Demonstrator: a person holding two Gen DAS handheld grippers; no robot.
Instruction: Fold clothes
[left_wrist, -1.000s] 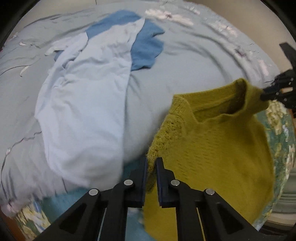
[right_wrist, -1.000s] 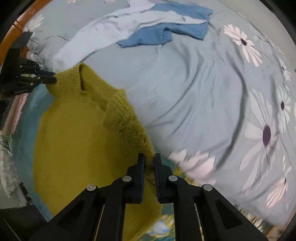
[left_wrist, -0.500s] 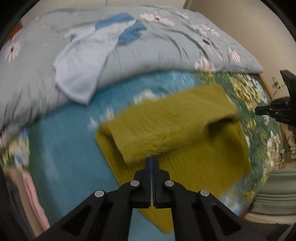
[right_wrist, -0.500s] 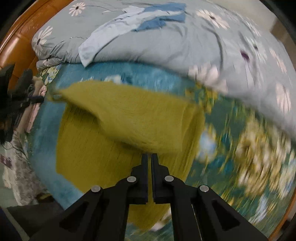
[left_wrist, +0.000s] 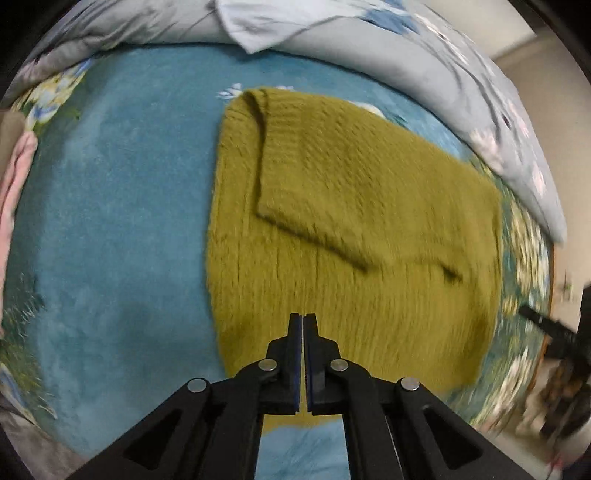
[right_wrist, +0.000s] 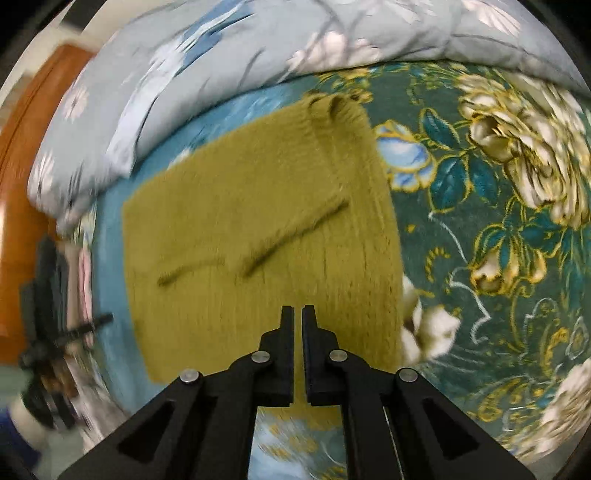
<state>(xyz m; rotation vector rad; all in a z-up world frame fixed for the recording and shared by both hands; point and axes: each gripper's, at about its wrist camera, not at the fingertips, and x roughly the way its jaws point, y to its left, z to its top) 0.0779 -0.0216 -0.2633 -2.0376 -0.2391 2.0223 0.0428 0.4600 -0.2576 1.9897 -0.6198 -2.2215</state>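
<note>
A mustard-yellow knitted sweater lies flat on the blue floral bedspread, its upper part folded down over the body. It also shows in the right wrist view. My left gripper is shut and empty, just above the sweater's near left part. My right gripper is shut and empty over the sweater's near right part. The right gripper shows at the right edge of the left wrist view; the left gripper shows blurred at the left edge of the right wrist view.
A grey floral duvet is heaped along the far side, with a light blue garment on it. Pink folded clothes lie at the left. A wooden bed frame runs along the left in the right wrist view.
Both grippers held the sweater's shoulders up, then brought them down toward me and let go. The sweater now lies folded on the bedspread, and both grippers have pulled back, shut and empty.
</note>
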